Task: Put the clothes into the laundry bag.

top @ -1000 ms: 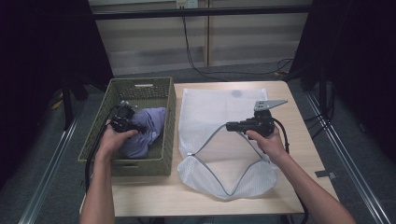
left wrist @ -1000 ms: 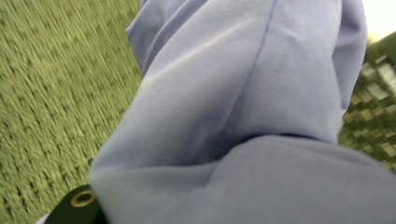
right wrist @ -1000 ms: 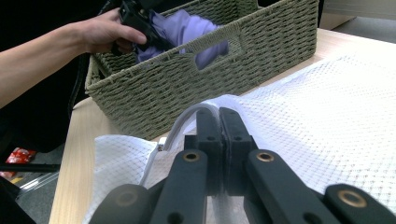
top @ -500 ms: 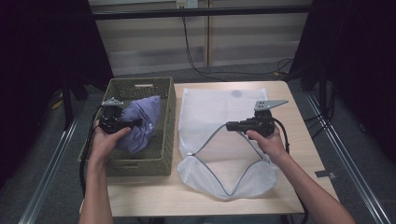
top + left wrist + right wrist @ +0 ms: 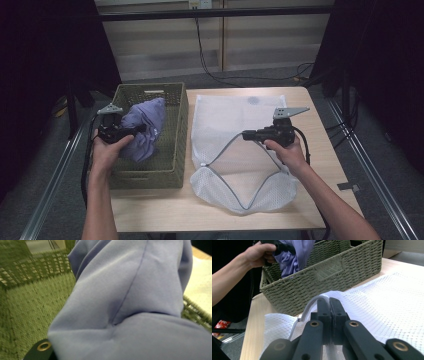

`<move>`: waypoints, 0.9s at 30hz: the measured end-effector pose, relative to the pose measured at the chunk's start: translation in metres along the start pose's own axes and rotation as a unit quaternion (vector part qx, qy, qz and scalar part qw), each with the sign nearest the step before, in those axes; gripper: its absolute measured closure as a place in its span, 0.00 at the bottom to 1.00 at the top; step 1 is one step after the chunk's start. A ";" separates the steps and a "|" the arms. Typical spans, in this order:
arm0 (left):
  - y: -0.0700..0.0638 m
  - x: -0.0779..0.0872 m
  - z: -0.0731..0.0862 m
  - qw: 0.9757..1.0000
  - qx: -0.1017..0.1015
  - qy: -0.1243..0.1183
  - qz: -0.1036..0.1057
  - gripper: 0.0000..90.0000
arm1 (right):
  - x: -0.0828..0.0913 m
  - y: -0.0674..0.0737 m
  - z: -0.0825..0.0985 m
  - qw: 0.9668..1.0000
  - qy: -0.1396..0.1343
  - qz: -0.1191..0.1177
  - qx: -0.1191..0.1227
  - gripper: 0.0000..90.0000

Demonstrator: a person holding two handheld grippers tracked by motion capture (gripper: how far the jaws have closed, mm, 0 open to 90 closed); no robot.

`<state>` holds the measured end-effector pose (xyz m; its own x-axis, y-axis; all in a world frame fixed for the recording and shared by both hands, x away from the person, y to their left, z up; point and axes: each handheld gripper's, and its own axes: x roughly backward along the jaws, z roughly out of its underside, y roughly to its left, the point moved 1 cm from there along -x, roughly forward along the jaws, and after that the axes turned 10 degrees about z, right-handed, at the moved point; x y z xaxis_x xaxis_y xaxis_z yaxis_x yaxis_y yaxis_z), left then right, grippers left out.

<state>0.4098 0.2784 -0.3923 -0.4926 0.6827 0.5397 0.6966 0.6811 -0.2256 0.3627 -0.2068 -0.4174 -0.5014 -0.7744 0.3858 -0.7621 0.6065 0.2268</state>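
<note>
Your left gripper has its jaws clamped on a bunched purple garment, holding it up over the woven basket that sits along the worktop's left edge. Left hand is wrapped round the handle, forearm coming in from the near edge, gripper pointing across toward the right. Your right gripper is jaws-together on the zippered rim of the white mesh laundry bag, propping the opening up off the worktop near the middle. Right forearm angles in from the near right corner, gripper pointing left.
</note>
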 end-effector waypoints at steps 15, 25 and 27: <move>-0.006 0.020 -0.011 0.998 -0.008 -0.056 0.005 0.77 | -0.001 0.000 0.000 1.000 0.000 0.001 0.002 0.99; -0.013 0.030 -0.017 0.996 -0.016 -0.088 0.001 0.77 | 0.001 0.001 -0.001 1.000 -0.002 0.000 0.003 0.99; -0.014 0.031 -0.018 0.996 -0.018 -0.090 0.003 0.77 | 0.001 0.001 -0.001 1.000 -0.002 0.000 0.002 0.99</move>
<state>0.3941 0.2852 -0.3574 -0.5722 0.7251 0.3832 0.7164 0.6694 -0.1968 0.3622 -0.2068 -0.4159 -0.5039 -0.7747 0.3820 -0.7636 0.6063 0.2221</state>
